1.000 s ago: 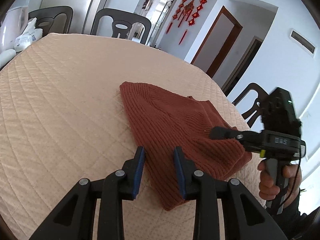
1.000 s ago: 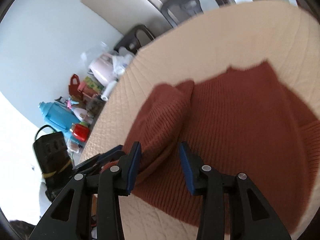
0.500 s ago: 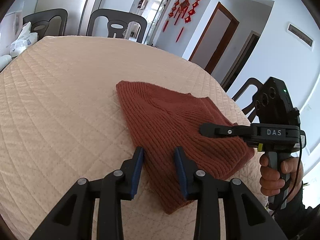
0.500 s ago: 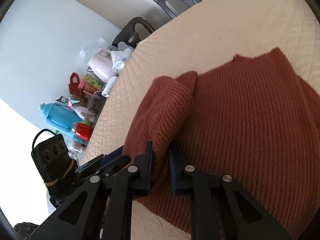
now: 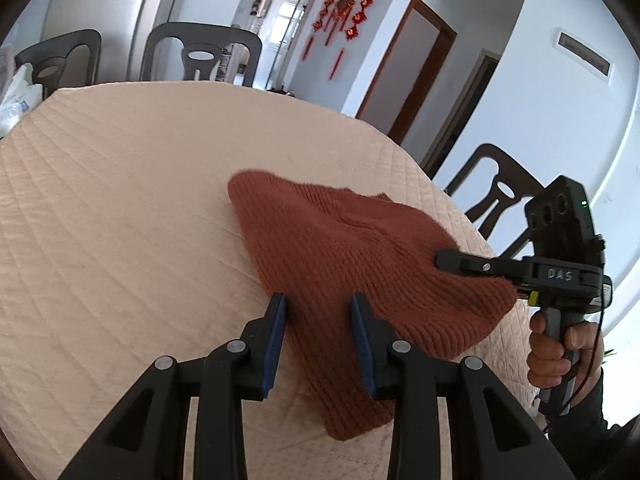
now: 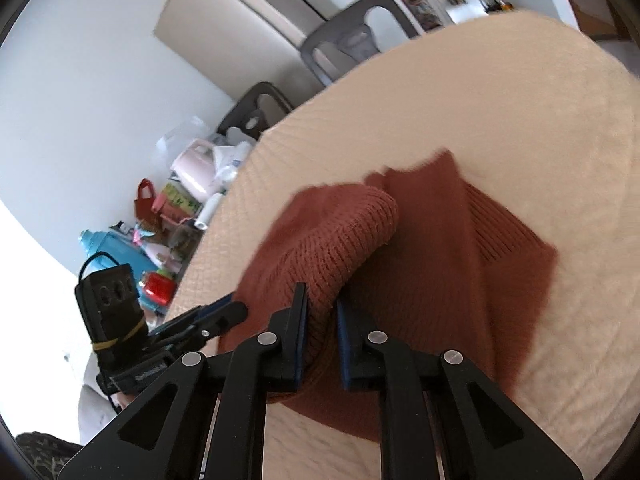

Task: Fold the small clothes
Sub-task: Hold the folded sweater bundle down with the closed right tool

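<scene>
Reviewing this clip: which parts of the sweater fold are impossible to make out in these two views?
- Left wrist view: the right claw tips are buried in the rust sweater, so their grip is hidden.
- Right wrist view: the sweater's far edge is motion-blurred.
- Right wrist view: the left claw tips disappear behind the raised fold.

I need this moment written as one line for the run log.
task: fold | right gripper: shut on sweater fold | left gripper: open, straddling sweater edge | surface: quilted table
</scene>
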### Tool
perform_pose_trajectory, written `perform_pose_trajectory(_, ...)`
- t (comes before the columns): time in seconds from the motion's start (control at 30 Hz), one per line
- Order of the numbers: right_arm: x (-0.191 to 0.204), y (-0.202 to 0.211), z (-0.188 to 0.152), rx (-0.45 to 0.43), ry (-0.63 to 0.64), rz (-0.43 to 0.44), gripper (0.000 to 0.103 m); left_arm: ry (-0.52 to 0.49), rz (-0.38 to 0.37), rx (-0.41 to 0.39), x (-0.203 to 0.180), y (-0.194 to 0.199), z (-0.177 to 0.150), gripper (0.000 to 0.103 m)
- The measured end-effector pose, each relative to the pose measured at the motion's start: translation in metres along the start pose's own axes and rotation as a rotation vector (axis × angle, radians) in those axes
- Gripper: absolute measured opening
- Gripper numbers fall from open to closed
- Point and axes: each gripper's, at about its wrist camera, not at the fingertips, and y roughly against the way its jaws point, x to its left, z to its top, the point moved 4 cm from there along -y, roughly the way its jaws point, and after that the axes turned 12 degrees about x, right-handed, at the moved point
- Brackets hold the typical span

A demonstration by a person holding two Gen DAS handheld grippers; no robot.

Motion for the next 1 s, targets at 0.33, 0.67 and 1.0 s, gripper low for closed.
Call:
perform_pose_trajectory(0.33, -0.005, 0.022, 0.002, -0.052, 0.019, -0.015, 0.012, -0.023, 0.003, -0.016, -0.012, 0.006, 0.012, 0.038)
perform_pose_trajectory(0.67, -0.045, 0.035, -0.015, -0.074, -0.066, -0.069, 0.012, -0.055, 0.006, 0.011, -0.026, -0.011, 0.009, 0.038)
perform_pose_trajectory(1.0, -0.036, 0.036, -0.016, -0.082, -0.042, -0.09, 0.012, -0.059, 0.051, 0.013, -0.028, -0.013, 0.008, 0.04)
